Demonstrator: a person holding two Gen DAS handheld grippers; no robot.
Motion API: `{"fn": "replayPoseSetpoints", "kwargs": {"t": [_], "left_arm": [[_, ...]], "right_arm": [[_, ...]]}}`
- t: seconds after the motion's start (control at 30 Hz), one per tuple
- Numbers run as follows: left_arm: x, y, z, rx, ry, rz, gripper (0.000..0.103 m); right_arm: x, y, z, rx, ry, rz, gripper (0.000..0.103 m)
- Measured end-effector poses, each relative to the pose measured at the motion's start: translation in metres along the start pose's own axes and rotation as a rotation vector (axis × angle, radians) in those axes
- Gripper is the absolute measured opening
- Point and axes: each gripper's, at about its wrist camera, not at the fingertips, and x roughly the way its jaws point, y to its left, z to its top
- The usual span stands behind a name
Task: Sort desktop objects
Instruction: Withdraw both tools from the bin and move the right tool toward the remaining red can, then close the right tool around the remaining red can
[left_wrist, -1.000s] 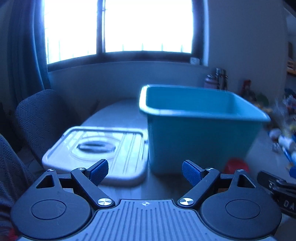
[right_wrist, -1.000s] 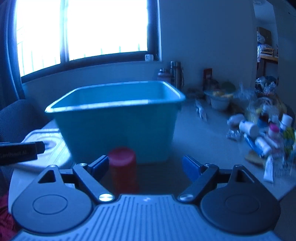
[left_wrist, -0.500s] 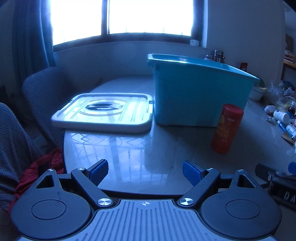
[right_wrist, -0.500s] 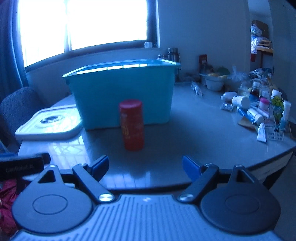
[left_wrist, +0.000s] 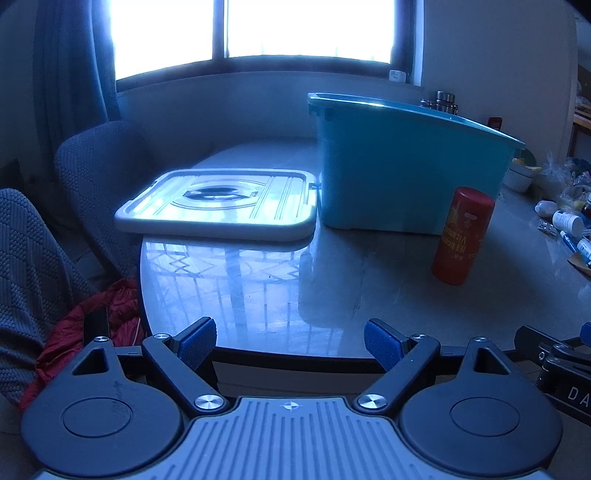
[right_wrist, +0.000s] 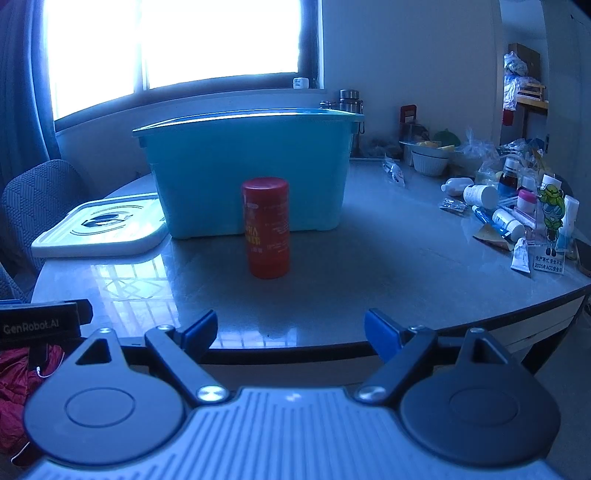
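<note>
A red cylindrical can (right_wrist: 266, 227) stands upright on the table in front of a teal plastic bin (right_wrist: 247, 170). It also shows in the left wrist view (left_wrist: 461, 236), right of centre, near the bin (left_wrist: 402, 166). A white bin lid (left_wrist: 218, 206) lies flat left of the bin. My left gripper (left_wrist: 290, 345) is open and empty, held at the table's near edge. My right gripper (right_wrist: 290, 334) is open and empty, also at the near edge, well short of the can.
Several small bottles, tubes and packets (right_wrist: 509, 218) crowd the table's right side, with a white bowl (right_wrist: 430, 162) behind them. A grey chair (left_wrist: 96, 177) stands at the left. A red cloth (left_wrist: 92, 325) lies below the table edge.
Both grippers have pulled back from the bin and can to the table's near edge. The can and bin look smaller and farther. Both stay open.
</note>
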Motion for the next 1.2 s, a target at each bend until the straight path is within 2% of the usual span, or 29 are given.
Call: {"fn": "replayPoseSetpoints", "kwargs": {"t": [0.3,0.6,1.2], "left_arm": [[0.001,0.001,-0.004,-0.005,0.014,-0.007,0.089],[0.029,0.004,0.011,-0.013,0.010,0.001,0.089],[0.073,0.012,0.037,-0.006,0.012,0.002,0.089]], "right_arm": [[0.006,0.007,-0.001,-0.014,0.009,0.016,0.087],[0.037,0.016,0.014,-0.013,-0.009,0.016,0.087],[0.094,0.026,0.030,0.014,0.015,0.012,0.087]]}}
